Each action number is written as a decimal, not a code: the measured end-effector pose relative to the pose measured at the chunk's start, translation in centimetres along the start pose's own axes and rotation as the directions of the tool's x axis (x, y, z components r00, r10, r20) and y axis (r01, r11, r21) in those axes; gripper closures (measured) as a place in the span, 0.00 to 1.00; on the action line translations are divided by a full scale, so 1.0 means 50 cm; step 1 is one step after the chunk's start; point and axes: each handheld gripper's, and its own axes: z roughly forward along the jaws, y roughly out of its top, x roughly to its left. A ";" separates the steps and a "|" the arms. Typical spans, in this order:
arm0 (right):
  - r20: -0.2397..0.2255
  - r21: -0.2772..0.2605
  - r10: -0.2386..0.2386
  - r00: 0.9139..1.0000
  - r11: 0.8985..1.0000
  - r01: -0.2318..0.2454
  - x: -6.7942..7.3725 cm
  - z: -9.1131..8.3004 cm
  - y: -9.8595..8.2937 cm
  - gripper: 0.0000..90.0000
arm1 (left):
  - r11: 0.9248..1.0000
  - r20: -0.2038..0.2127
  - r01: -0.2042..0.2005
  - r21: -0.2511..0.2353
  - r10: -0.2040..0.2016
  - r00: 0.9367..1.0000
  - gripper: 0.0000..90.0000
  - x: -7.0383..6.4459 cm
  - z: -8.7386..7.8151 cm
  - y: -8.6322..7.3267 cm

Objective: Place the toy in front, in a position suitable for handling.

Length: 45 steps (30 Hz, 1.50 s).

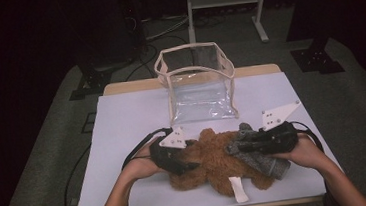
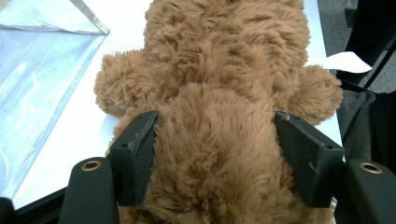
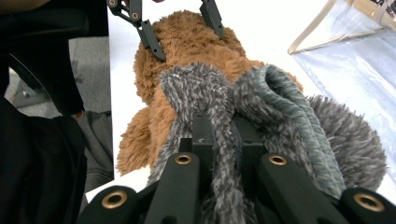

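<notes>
Nearest the person, at 6 o'clock on the desk (image 1: 122,118), a brown plush bear (image 1: 215,163) lies flat with a white tag (image 1: 239,189) trailing toward the front edge. The left tool (image 1: 186,158) comes in from 9 o'clock; in its own view its jaws stand wide apart on either side of the bear's furry body, pressing lightly into the pile rather than clamping hard. The right tool (image 1: 235,147) reaches in from 3 o'clock, its jaws nearly closed on a fold of a grey knit garment (image 3: 275,116) draped over the bear.

Both things look light and soft. The fur will compress and could slide, so the bear is best gripped across its thick middle. The knit will stretch and bunch; its ribbed edge looks like the firmest place to pinch.

Farther off, at 12 o'clock, a clear bag (image 1: 198,84) with pale trim stands open-topped, just apart from the bear.
</notes>
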 end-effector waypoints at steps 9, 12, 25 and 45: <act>-0.004 -0.005 0.018 1.000 1.000 -0.018 -0.011 0.028 0.000 0.91 | 1.000 -0.026 0.018 0.001 -0.018 1.000 0.34 0.003 -0.019 -0.012; -0.003 -0.012 0.018 1.000 1.000 -0.018 -0.013 0.026 0.002 0.91 | 1.000 -0.029 0.021 0.005 -0.020 0.999 0.34 0.005 -0.019 -0.014; 0.015 -0.033 0.079 0.997 0.996 -0.079 -0.018 -0.020 -0.058 0.91 | 1.000 -0.025 0.025 0.009 -0.025 0.999 0.34 0.016 -0.016 -0.009; 0.023 -0.043 0.088 0.996 0.995 -0.087 -0.023 -0.013 -0.060 0.91 | 1.000 -0.060 0.025 0.000 -0.025 0.998 0.30 0.012 -0.057 -0.020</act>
